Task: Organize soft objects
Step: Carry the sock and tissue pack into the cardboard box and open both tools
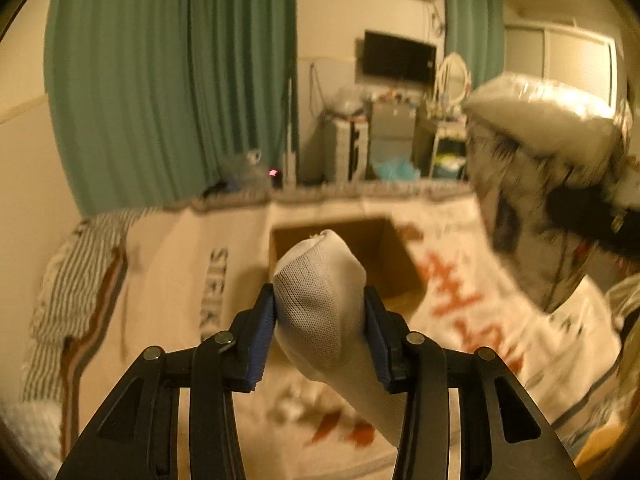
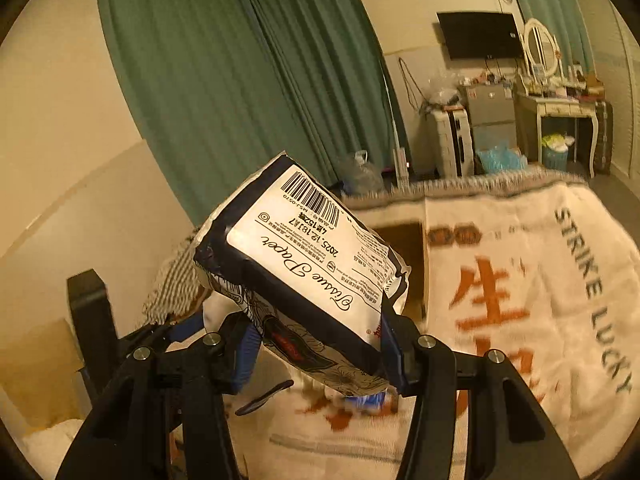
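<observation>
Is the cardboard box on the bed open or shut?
Open: the box shows a dark hollow interior beyond the sock. Contents cannot be told.

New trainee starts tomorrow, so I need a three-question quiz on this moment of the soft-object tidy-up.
1. True or false: the left tool is shut on a white sock.
2. What does the right tool hold? A) a towel B) a tissue paper pack C) a pillow
3. Fill in: an open cardboard ___ sits on the printed blanket ahead of both tools.

Key: 1 true; 2 B; 3 box.
</observation>
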The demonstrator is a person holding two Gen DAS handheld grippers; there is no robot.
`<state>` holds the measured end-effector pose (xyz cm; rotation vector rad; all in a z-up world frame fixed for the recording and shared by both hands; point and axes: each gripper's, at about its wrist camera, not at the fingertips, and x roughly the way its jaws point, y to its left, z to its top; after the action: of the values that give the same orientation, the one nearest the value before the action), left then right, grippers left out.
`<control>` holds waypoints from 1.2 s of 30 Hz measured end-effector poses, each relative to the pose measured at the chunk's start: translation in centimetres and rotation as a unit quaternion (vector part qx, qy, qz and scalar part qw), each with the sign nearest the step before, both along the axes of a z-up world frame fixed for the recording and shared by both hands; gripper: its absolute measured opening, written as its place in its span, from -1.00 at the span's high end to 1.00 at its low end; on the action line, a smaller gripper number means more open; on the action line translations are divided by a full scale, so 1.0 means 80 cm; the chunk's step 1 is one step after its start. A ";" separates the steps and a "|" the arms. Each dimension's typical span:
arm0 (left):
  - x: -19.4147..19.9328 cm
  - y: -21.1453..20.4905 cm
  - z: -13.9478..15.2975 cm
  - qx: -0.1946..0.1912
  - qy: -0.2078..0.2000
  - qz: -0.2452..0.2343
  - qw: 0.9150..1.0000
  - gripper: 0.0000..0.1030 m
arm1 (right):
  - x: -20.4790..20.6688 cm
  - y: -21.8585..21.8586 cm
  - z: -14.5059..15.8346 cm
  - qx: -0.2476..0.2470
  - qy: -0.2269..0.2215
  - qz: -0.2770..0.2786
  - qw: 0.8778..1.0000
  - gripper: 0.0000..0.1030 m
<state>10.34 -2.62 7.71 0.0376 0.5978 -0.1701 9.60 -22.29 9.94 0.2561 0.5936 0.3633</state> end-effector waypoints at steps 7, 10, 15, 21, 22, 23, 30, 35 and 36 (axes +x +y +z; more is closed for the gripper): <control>0.115 -0.004 0.029 0.004 -0.011 -0.018 1.000 0.20 | 0.109 -0.001 0.026 0.005 0.008 -0.003 1.000 0.01; 0.154 0.000 0.016 0.012 -0.010 -0.029 0.999 0.20 | 0.158 0.003 0.012 0.003 0.018 0.001 1.000 0.01; 0.227 0.009 -0.041 0.010 0.028 -0.022 0.999 0.20 | 0.233 0.007 -0.043 -0.001 0.047 -0.004 0.999 0.01; 0.252 -0.007 -0.089 0.043 0.035 -0.034 0.998 0.20 | 0.297 0.010 -0.116 -0.001 0.099 0.004 0.995 0.01; 0.255 -0.010 -0.097 0.042 0.037 -0.040 0.998 0.20 | 0.300 0.010 -0.126 -0.003 0.104 0.009 0.995 0.01; 0.255 -0.012 -0.106 0.042 0.039 -0.043 0.997 0.19 | 0.302 0.011 -0.135 -0.008 0.106 0.013 0.994 0.01; 0.240 -0.020 -0.130 0.054 0.046 -0.041 0.997 0.04 | 0.298 0.001 -0.169 -0.032 0.111 -0.001 0.993 -0.18; 0.219 -0.013 -0.105 0.047 0.006 -0.021 0.999 -0.69 | 0.282 0.001 -0.147 -0.044 0.085 -0.010 0.995 -0.43; 0.213 -0.011 -0.097 0.047 -0.002 -0.020 0.999 -0.69 | 0.278 0.003 -0.140 -0.052 0.075 -0.010 0.996 -0.48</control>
<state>27.37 -3.46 -0.04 0.1406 0.6006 -0.1801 31.82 -22.08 -1.27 0.1905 0.7559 0.2947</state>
